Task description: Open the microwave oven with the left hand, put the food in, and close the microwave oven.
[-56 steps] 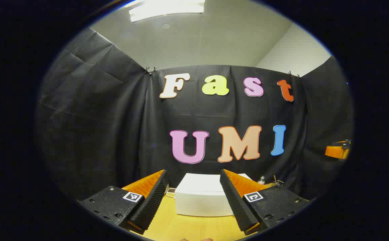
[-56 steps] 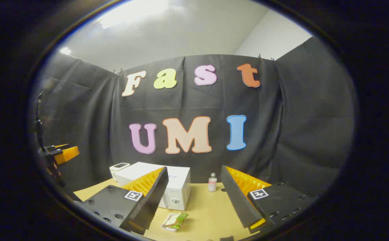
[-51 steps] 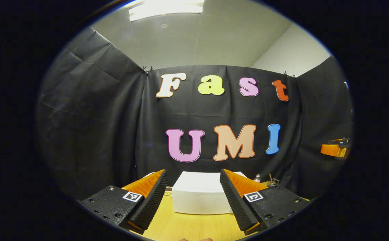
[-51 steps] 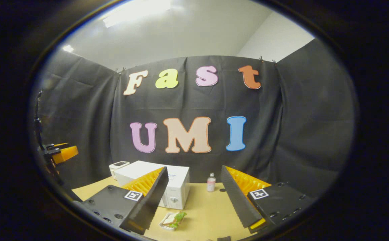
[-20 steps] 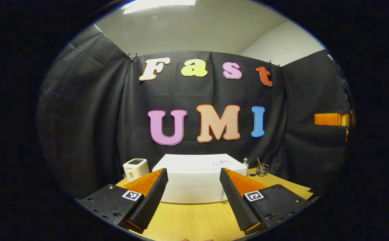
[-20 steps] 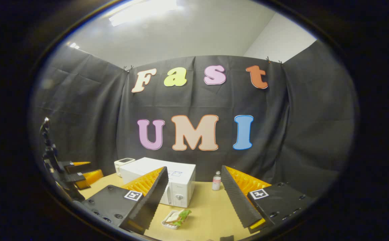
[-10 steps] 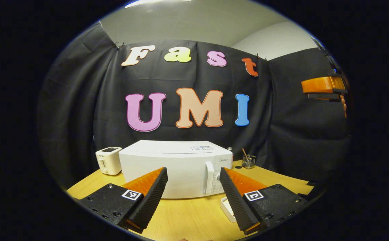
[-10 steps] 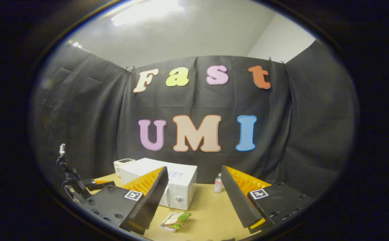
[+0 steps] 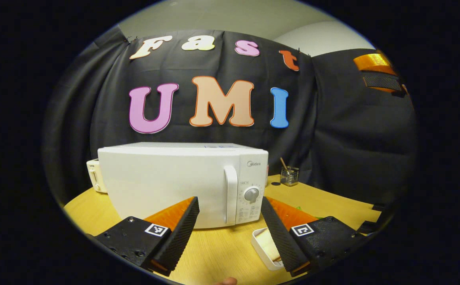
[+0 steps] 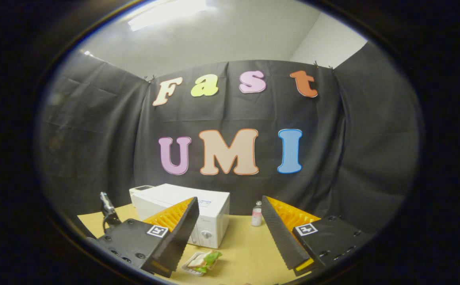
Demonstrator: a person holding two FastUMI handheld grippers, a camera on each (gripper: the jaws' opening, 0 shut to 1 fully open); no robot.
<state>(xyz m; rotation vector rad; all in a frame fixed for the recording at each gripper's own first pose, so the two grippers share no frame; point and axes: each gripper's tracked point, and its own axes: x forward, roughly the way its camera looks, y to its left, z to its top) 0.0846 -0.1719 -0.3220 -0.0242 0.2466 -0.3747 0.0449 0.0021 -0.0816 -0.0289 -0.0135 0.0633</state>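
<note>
Left gripper held level and low over the worktop, jaws wide apart, empty. Door handle of the closed microwave lies just beyond the gap. Right gripper jaws likewise spread, empty; food tray below-left of gap. Brand lettering illegible.

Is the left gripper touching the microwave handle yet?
Apart. In the left gripper view, the left gripper is open short of the handle, with bare table between its fingers.
</note>
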